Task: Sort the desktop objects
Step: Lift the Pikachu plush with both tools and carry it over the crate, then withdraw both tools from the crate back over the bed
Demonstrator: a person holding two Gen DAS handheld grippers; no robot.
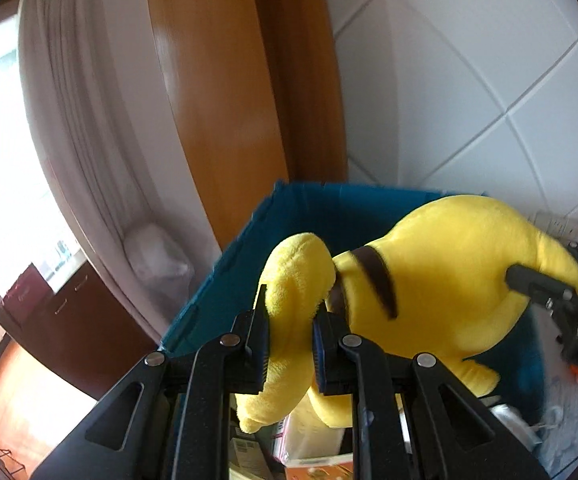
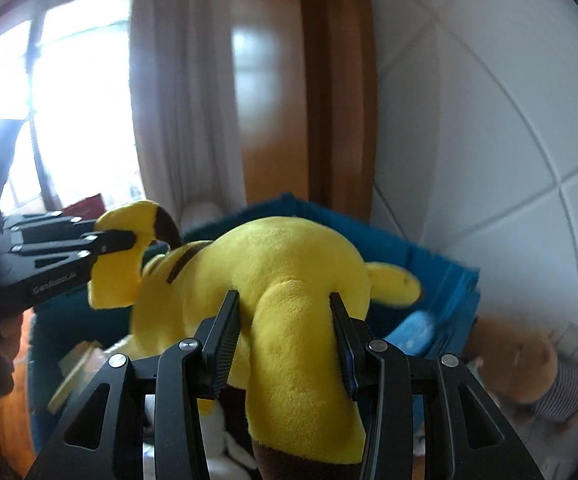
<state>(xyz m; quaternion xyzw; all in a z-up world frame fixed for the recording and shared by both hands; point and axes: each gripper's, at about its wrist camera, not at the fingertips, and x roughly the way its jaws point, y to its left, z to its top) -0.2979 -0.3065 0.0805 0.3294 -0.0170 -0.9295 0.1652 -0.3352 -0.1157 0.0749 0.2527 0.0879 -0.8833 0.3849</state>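
Plush toy carried by both grippers above a blue bin.

Left wrist view: left gripper (image 1: 288,334) pinches a limb of the yellow plush toy (image 1: 441,280), blue bin (image 1: 289,216) just ahead; keep both grips level. Right wrist view: right gripper (image 2: 285,332) clamps another limb; beyond, tiled wall (image 2: 509,120), wooden door (image 2: 329,80), probably a brown stuffed toy (image 2: 529,364) off right.

Black left tool (image 1: 289,344) with silver rivets, blue-edged ribbed pads (image 1: 260,344).

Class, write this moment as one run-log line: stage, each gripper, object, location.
stage: carrying | left gripper: shut on yellow plush toy (tail) | right gripper: shut on yellow plush toy (limb) | location: held above blue bin
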